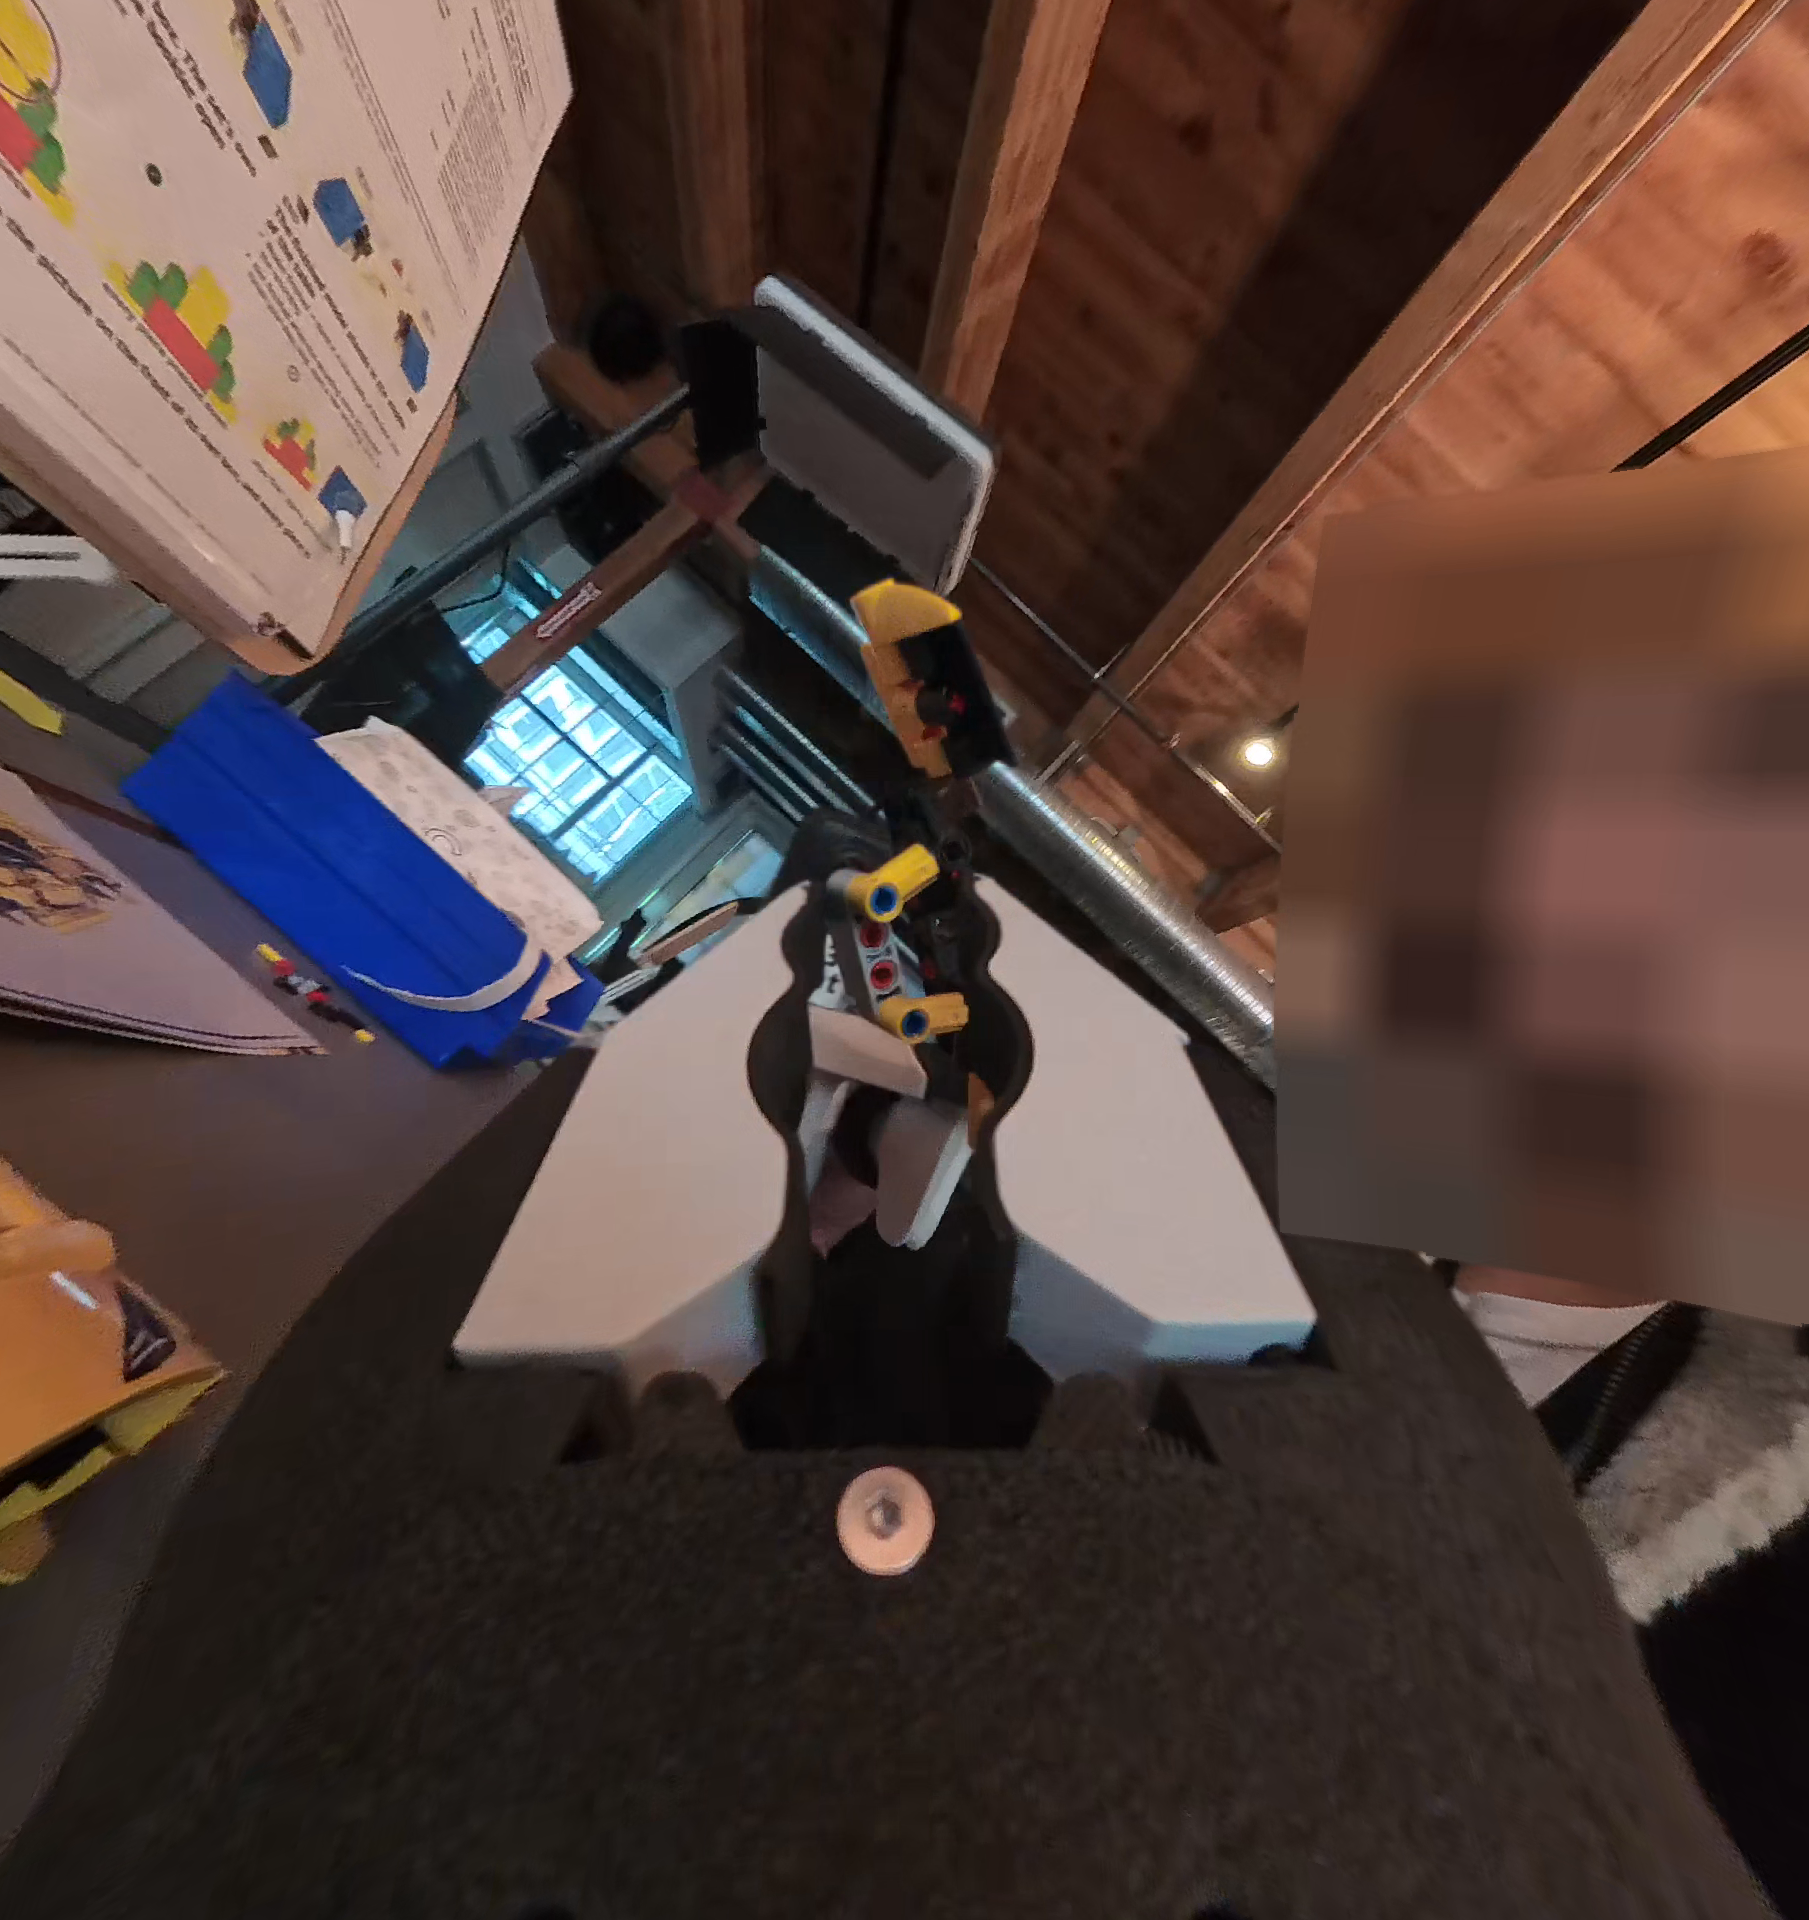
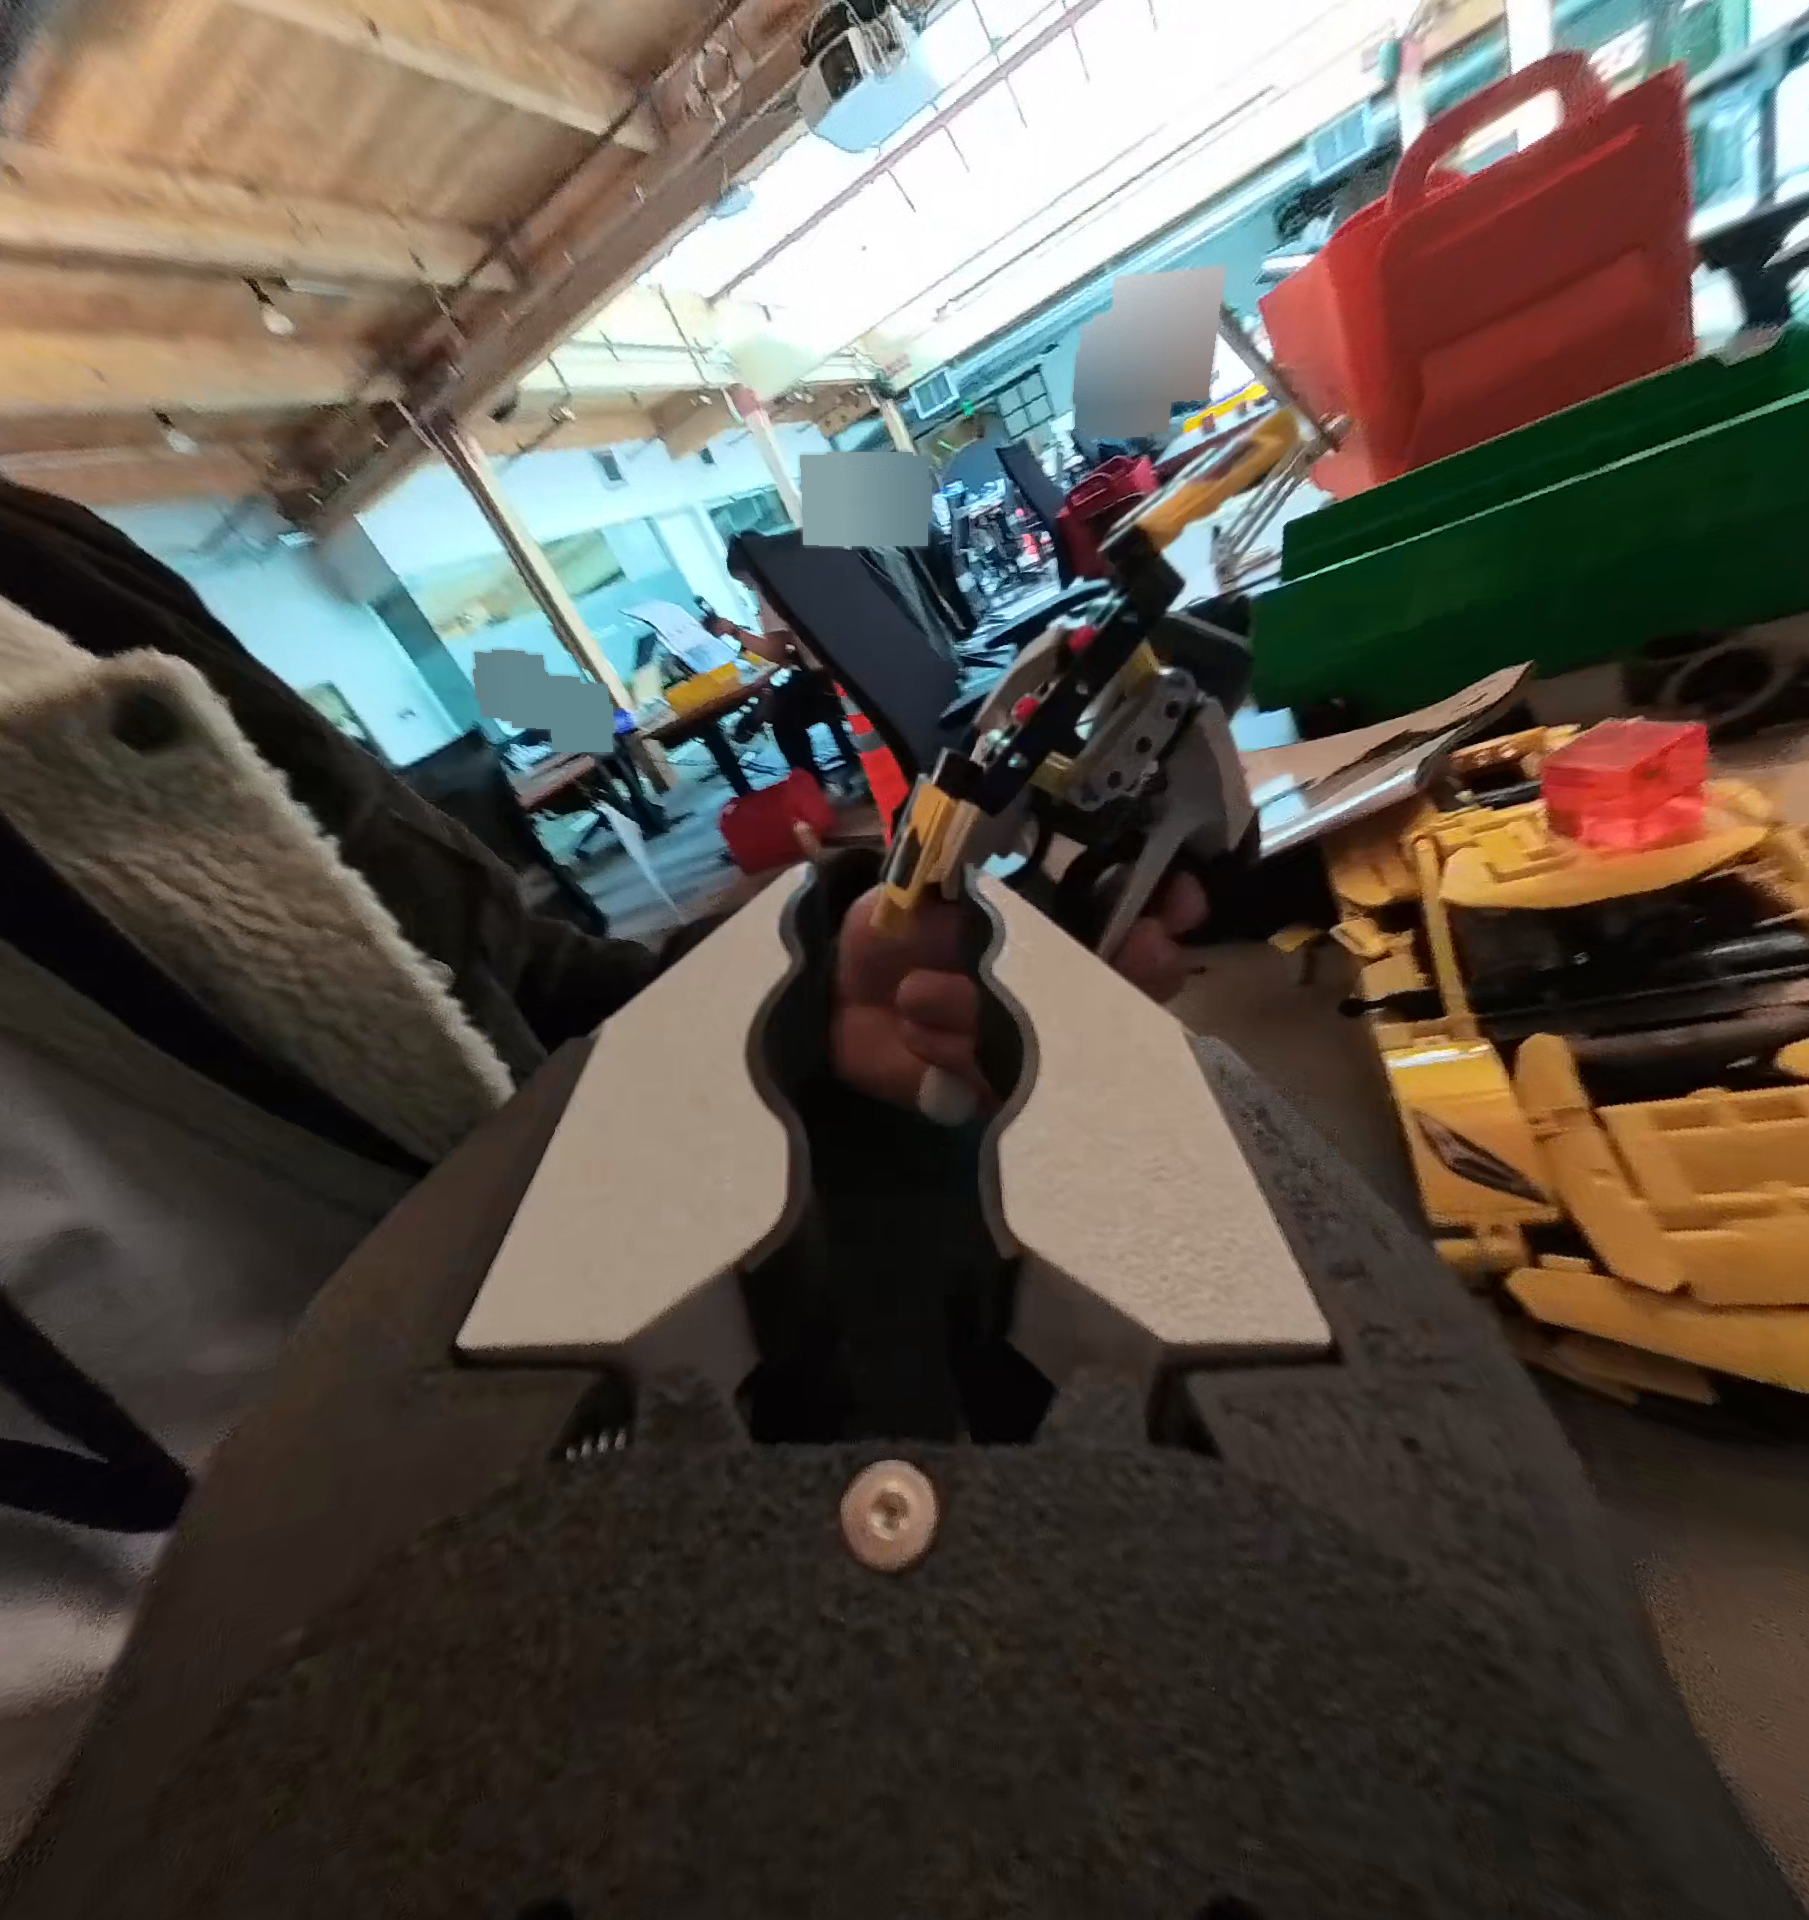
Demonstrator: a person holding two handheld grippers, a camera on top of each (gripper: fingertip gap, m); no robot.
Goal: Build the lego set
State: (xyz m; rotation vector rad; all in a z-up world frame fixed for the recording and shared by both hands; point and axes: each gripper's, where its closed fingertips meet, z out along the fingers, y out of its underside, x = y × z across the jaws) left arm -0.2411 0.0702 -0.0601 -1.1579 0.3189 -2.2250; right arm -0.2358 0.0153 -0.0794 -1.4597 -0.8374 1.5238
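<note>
1. The left gripper (image 1: pixel 895 935) is tilted up toward the wooden ceiling, its fingers (image 1: pixel 671 1143) drawn in narrow around a lego sub-assembly (image 1: pixel 905 935) of grey, black and yellow pieces.
2. That sub-assembly rises out past the fingertips: two yellow connectors with blue pins low down, and a yellow-and-black curved piece (image 1: pixel 926 675) at the top.
3. In the right wrist view, the same sub-assembly (image 2: pixel 1045 748) hangs in mid-air above the table (image 2: pixel 1502 1558), with the left gripper (image 2: pixel 1160 790) clamped on its far end.
4. The right gripper (image 2: pixel 926 904) closes narrow on the near yellow tip of the sub-assembly, fingers (image 2: pixel 671 1143) pinching it right at the ends.
5. A hand (image 2: pixel 910 1008) shows through the gap between the right fingers, beyond them.
6. On the table at right, a large yellow lego car (image 2: pixel 1627 1091) sits with a clear red block (image 2: pixel 1622 779) on its roof.
7. Behind it are a green box (image 2: pixel 1554 540) and a red bag (image 2: pixel 1502 270).
8. Left wrist view: a blue bin (image 1: pixel 328 862) on the table, a few small loose pieces (image 1: pixel 308 987) just beside it, and an open booklet (image 1: pixel 69 914) nearby.
9. An instruction board (image 1: pixel 204 260) with coloured brick pictures stands at upper left.
</note>
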